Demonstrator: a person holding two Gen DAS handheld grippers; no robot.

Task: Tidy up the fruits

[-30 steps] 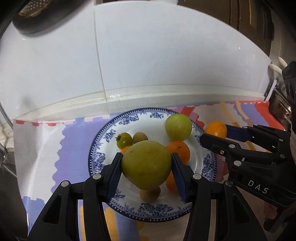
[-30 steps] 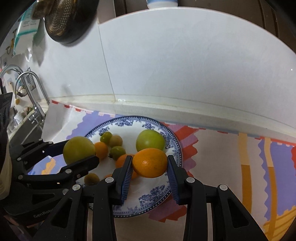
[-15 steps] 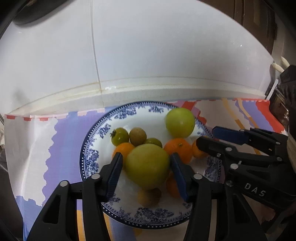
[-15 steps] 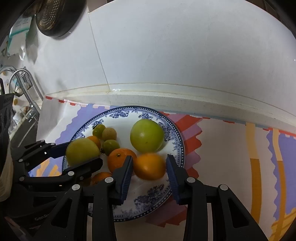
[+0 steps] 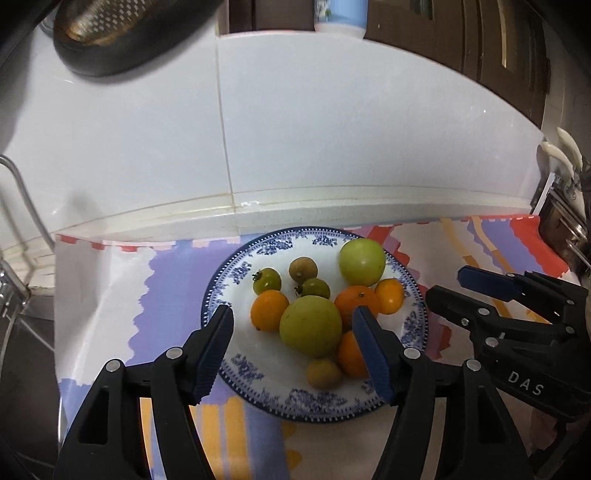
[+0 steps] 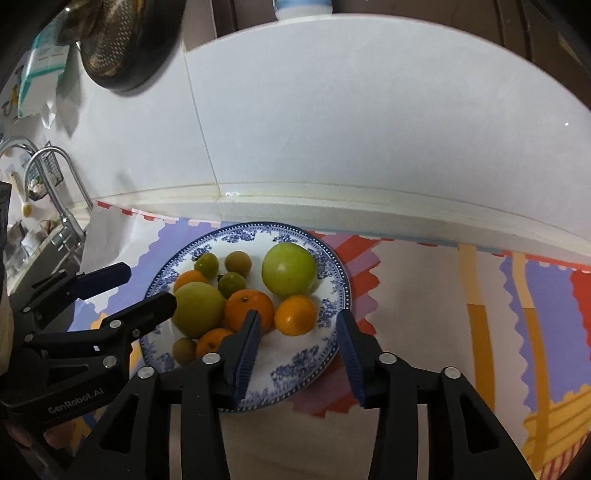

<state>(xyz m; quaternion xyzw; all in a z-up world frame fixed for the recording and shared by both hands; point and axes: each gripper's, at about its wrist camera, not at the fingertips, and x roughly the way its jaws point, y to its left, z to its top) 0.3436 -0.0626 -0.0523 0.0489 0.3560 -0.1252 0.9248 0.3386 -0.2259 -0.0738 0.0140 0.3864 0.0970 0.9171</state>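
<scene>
A blue-and-white plate (image 5: 325, 406) (image 6: 295, 369) on a colourful mat holds several fruits. A large green fruit (image 5: 310, 325) (image 6: 198, 309) lies in the middle, between the jaws of my left gripper (image 5: 295, 332), which is open and not touching it. A second green fruit (image 5: 362, 261) (image 6: 289, 270) lies at the plate's far right. An orange (image 6: 295, 314) (image 5: 389, 295) lies just ahead of my right gripper (image 6: 298, 334), which is open and empty. Other oranges (image 5: 269, 309) and small green and brown fruits (image 5: 266, 280) lie around them.
A white tiled wall (image 5: 332, 147) with a ledge rises right behind the plate. A dark strainer (image 5: 110, 33) hangs at the upper left. A faucet (image 6: 55, 184) and sink stand to the left. The patterned mat (image 6: 480, 314) stretches to the right.
Both grippers lowered their fruit onto the plate and opened. The big green fruit and the orange now lie on the plate, and both grippers have drawn back a little.
</scene>
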